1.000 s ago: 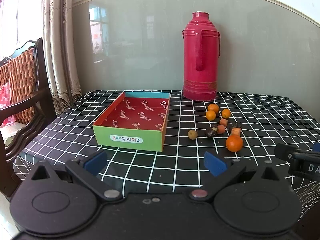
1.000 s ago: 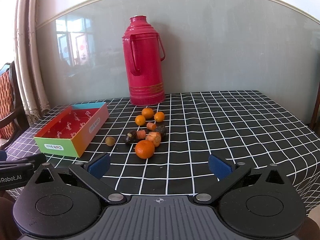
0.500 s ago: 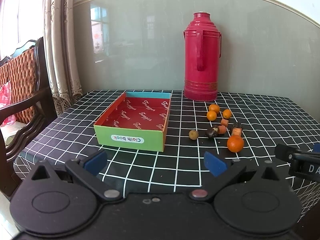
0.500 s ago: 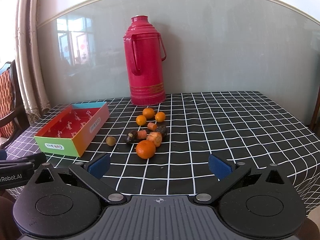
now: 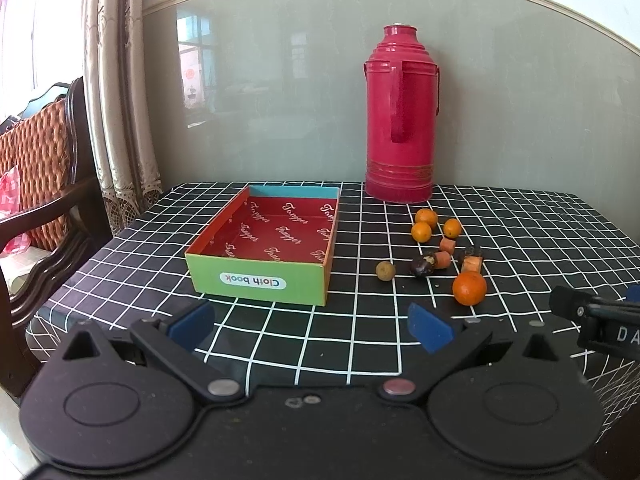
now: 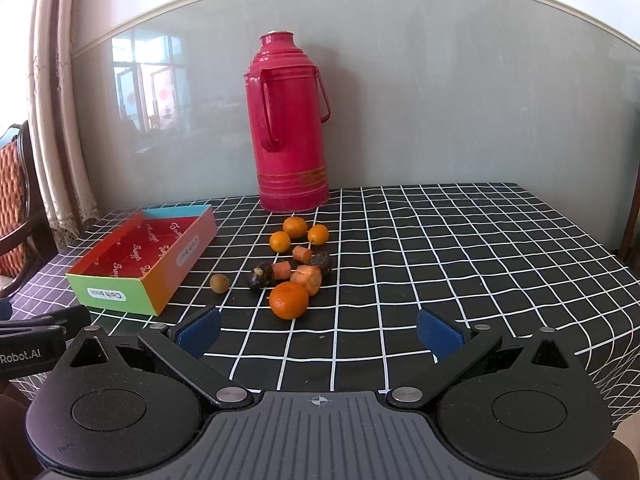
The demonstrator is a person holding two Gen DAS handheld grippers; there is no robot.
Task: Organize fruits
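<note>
An open shallow cardboard box [image 5: 276, 236] with a red inside and a green "Cloth book" front stands on the checked table; it also shows in the right wrist view [image 6: 144, 256]. To its right lie a large orange [image 5: 469, 288] [image 6: 289, 300], three small oranges [image 5: 426, 218] [image 6: 295, 227], carrot pieces [image 6: 307, 278], two dark fruits [image 6: 262, 276] and a small brown round fruit [image 5: 385, 270] [image 6: 219, 282]. My left gripper [image 5: 310, 326] is open and empty near the table's front edge, before the box. My right gripper [image 6: 318, 330] is open and empty, just short of the large orange.
A tall red thermos [image 5: 400, 120] [image 6: 288, 124] stands at the back against the glass wall. A wooden chair [image 5: 44, 184] and a curtain [image 5: 116, 92] are at the left. The table's right edge drops off [image 6: 616, 264].
Both grippers have crept slightly forward toward the table; the fruit and box look a little nearer. Nothing on the table has moved.
</note>
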